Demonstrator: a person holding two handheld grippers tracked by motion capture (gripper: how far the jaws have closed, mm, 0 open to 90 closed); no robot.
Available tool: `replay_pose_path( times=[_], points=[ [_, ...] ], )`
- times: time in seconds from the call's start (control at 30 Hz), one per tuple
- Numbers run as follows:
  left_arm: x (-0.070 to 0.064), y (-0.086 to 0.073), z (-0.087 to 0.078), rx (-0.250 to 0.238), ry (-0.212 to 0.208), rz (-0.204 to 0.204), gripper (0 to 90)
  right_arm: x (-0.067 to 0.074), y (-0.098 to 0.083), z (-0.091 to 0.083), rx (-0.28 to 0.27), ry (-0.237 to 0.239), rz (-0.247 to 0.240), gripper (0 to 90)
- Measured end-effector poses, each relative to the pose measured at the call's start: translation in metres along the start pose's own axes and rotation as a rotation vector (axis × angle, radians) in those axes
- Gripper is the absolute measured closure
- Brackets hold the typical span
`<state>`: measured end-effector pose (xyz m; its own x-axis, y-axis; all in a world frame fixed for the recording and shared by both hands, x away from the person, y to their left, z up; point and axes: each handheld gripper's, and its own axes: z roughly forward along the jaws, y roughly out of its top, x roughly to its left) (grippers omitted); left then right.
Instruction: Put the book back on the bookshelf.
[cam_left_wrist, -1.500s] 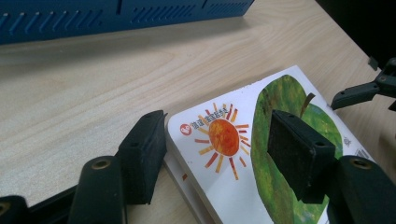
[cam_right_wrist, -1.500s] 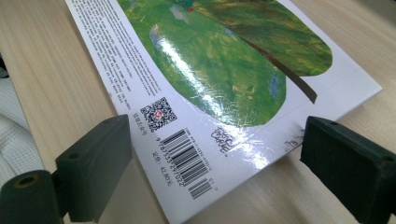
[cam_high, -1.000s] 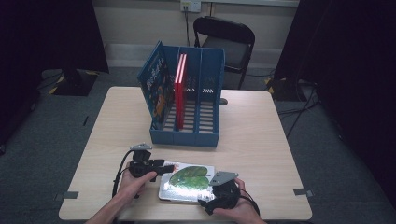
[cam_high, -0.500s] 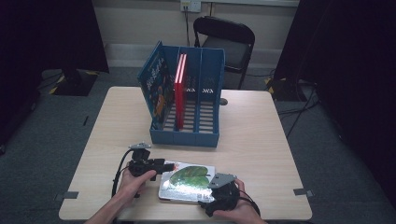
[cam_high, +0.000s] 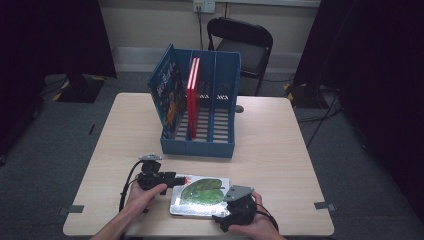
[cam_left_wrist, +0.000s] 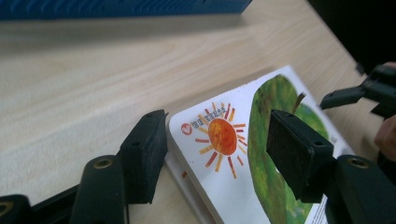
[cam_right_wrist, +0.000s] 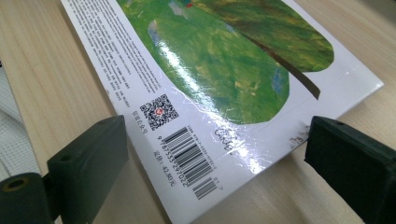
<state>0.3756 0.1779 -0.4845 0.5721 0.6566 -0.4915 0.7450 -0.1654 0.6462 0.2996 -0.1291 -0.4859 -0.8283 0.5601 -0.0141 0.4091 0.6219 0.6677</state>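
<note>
Around the book (cam_high: 200, 196), both tongs (cam_left_wrist: 215, 144) (cam_right_wrist: 215, 158) stand open, corners between.

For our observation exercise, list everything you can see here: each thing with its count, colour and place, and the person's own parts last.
Light wooden table: one, centre of the room.
Blue plastic slotted book rack: one, on the table's far half.
Thin red book: one, upright in the rack.
Blue picture book: one, leaning at the rack's left end.
White glossy picture book with a green leaf: one, flat at the table's near edge.
Black folding chair: one, beyond the table.
Left gripper: black, jaws open around the leaf book's sun corner.
Right gripper: black, jaws open around its barcode corner.
Hands: two, holding the grippers.
</note>
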Motion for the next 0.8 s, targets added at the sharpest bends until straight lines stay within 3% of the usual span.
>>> replay_pose_path(
  times=[0.2,0.23,0.33,0.43,0.5,0.57,0.63,0.7,0.8],
  points=[
    [-0.002,-0.004,0.004,0.042,0.037,0.022,35.0,0.000,-0.001,0.001,0.010,0.002,0.003,5.5],
    [-0.003,-0.006,0.003,0.043,0.059,0.028,34.0,-0.001,-0.001,0.001,0.013,0.004,0.007,5.6],
    [-0.004,-0.008,0.001,0.043,0.070,0.013,30.6,-0.001,-0.001,0.001,0.015,0.004,0.008,5.6],
    [-0.007,-0.010,0.002,0.048,0.036,-0.014,31.5,-0.001,-0.001,0.001,0.017,0.004,0.007,5.6],
    [-0.010,-0.010,0.003,0.052,0.055,-0.004,29.7,-0.001,-0.001,0.001,0.023,0.005,0.005,5.6],
    [-0.007,-0.009,0.003,0.039,0.037,-0.034,29.6,-0.001,-0.001,0.001,0.026,0.006,0.004,5.5],
    [-0.004,-0.008,0.000,0.003,0.012,-0.056,32.5,0.000,0.000,0.001,0.034,0.005,-0.001,5.5],
    [-0.002,-0.003,-0.005,-0.034,-0.027,-0.052,35.6,0.000,-0.001,0.000,0.037,0.008,-0.009,5.5],
    [-0.002,0.002,-0.008,-0.062,-0.051,-0.058,36.7,0.000,-0.001,-0.001,0.039,0.015,-0.018,5.5]
  ],
)
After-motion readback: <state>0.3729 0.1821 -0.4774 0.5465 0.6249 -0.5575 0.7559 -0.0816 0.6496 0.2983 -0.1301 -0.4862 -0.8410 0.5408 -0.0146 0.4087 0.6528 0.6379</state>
